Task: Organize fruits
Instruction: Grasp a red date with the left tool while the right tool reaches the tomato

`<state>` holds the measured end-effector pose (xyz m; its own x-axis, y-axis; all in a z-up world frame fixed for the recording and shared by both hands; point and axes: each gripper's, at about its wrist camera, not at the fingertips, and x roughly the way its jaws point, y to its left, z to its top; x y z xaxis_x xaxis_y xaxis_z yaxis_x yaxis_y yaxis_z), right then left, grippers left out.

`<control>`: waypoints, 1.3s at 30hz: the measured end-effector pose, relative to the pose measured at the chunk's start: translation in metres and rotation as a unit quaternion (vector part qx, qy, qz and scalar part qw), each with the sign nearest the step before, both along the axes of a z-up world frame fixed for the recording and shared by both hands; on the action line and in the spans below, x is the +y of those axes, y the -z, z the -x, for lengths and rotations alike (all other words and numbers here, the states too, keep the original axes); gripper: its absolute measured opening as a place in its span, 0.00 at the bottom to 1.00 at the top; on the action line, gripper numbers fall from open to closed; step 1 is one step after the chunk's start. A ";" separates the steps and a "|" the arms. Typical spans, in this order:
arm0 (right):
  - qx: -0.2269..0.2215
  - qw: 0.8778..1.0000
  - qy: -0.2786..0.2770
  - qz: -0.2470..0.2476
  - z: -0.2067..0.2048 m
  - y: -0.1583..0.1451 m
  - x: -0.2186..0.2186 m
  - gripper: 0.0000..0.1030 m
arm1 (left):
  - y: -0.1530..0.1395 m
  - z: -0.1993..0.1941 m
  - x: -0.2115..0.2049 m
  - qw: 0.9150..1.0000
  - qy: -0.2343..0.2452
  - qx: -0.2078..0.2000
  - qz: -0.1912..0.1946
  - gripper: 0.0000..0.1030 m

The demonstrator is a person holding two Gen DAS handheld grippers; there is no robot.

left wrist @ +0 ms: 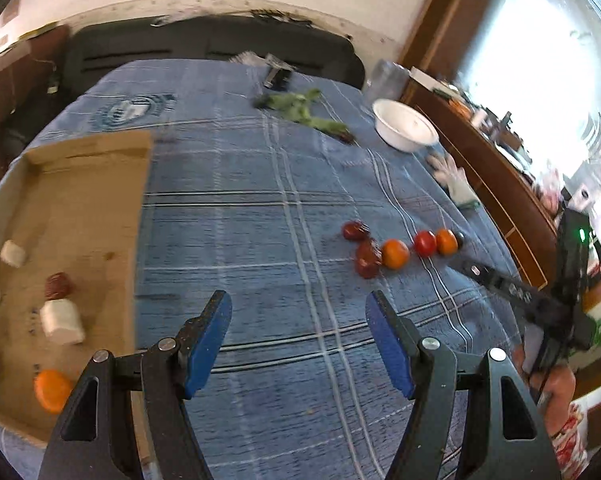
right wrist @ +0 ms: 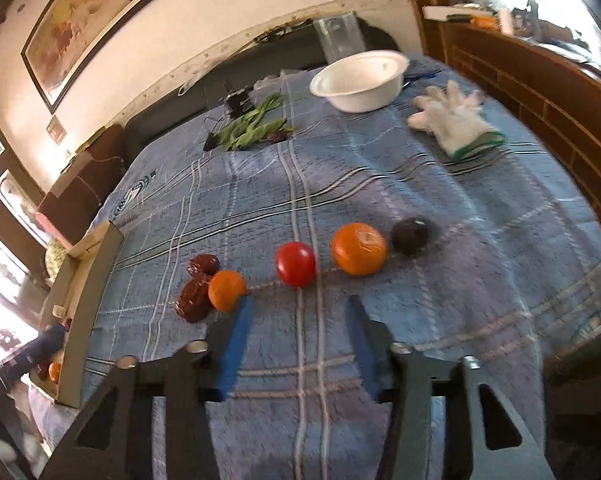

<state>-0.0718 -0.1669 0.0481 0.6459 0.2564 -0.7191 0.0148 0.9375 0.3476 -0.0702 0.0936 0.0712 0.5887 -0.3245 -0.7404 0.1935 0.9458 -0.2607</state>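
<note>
A: What is hidden or unclear?
B: The shallow brown cardboard tray (left wrist: 80,216) at the table's left edge is cut off by the frame; in the right wrist view only its near wall (right wrist: 88,312) shows. A small dark round fruit (right wrist: 410,235) is nearly hidden behind the large orange (left wrist: 446,241). Motion blur softens the white knitted glove (right wrist: 456,120).

A: And the fruit?
B: Two wrinkled dark-red dates (right wrist: 198,292), a small orange (right wrist: 227,290) and a red tomato (right wrist: 295,264) lie in a row near the table's right edge. One orange (left wrist: 52,390) and white blocks (left wrist: 62,322) sit inside the tray.

A: The grippers?
B: The left gripper (left wrist: 298,344) and right gripper (right wrist: 296,344) both hang with blue pads spread wide, holding nothing.

A: The surface and room?
B: A blue plaid cloth (left wrist: 260,200) covers the table; a white bowl (right wrist: 360,80) and green leaves (right wrist: 252,128) lie toward its far edge, below a framed painting (right wrist: 96,12).
</note>
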 end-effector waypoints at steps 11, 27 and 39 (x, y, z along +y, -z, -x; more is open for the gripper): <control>0.011 1.000 0.012 0.000 -0.050 0.022 0.011 0.44 | 0.021 -0.027 -0.046 0.999 0.053 -0.006 -0.013 0.53; -0.002 1.000 -0.009 -0.007 -0.053 0.028 0.011 0.32 | 0.058 -0.070 -0.100 0.994 0.103 -0.001 -0.023 0.24; -0.003 0.993 -0.030 -0.112 -0.051 0.029 -0.003 0.32 | 0.033 -0.048 -0.072 0.997 0.076 -0.017 0.002 0.25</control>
<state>-0.0205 -0.1698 0.0194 0.6288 0.4482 -0.6354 -0.0423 0.8357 0.5476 -0.0221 0.0211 0.0387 0.5567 -0.4147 -0.7197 0.3437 0.9038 -0.2549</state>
